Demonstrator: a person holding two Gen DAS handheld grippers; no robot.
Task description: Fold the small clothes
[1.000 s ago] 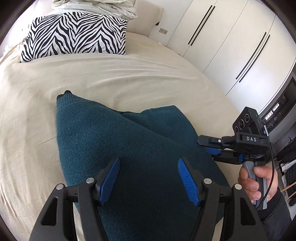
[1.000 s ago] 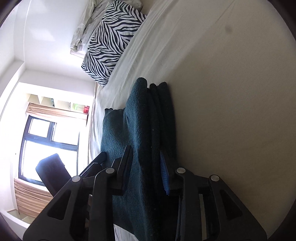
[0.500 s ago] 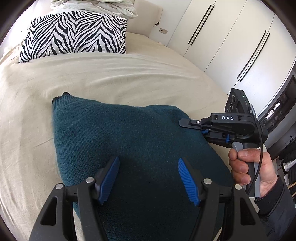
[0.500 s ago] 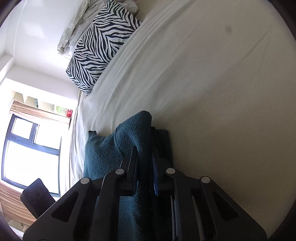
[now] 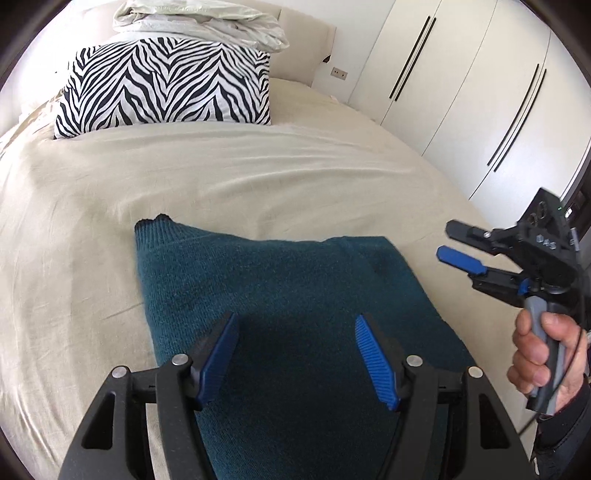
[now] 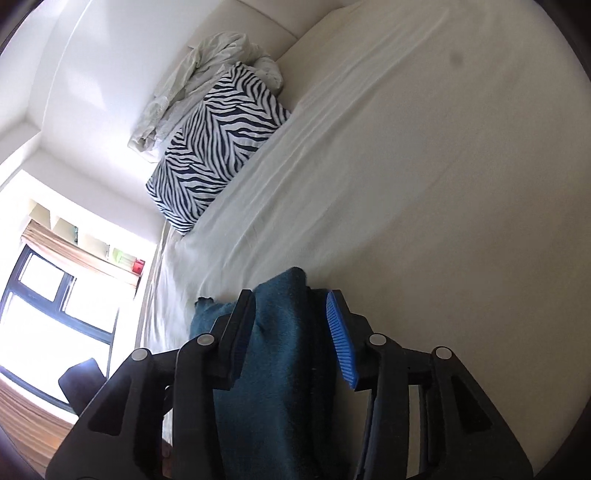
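Note:
A dark teal knit sweater [image 5: 280, 295] lies folded into a flat rectangle on the beige bed sheet [image 5: 221, 184]. My left gripper [image 5: 295, 354] is open and empty, hovering over the sweater's near part. My right gripper [image 5: 448, 240] is open, held in a hand to the right of the sweater and apart from it. In the right wrist view the right gripper [image 6: 290, 332] has open jaws with the sweater's edge [image 6: 273, 350] seen between them, not clamped.
A zebra-print pillow [image 5: 166, 88] lies at the head of the bed with a crumpled white duvet [image 5: 199, 18] behind it. White wardrobe doors [image 5: 461, 92] stand to the right. A window [image 6: 48, 306] is on the far side.
The right gripper was shut on the sweater's right edge; it has opened, let go and pulled back to the right. The sweater has settled flat. The left gripper stays open above it.

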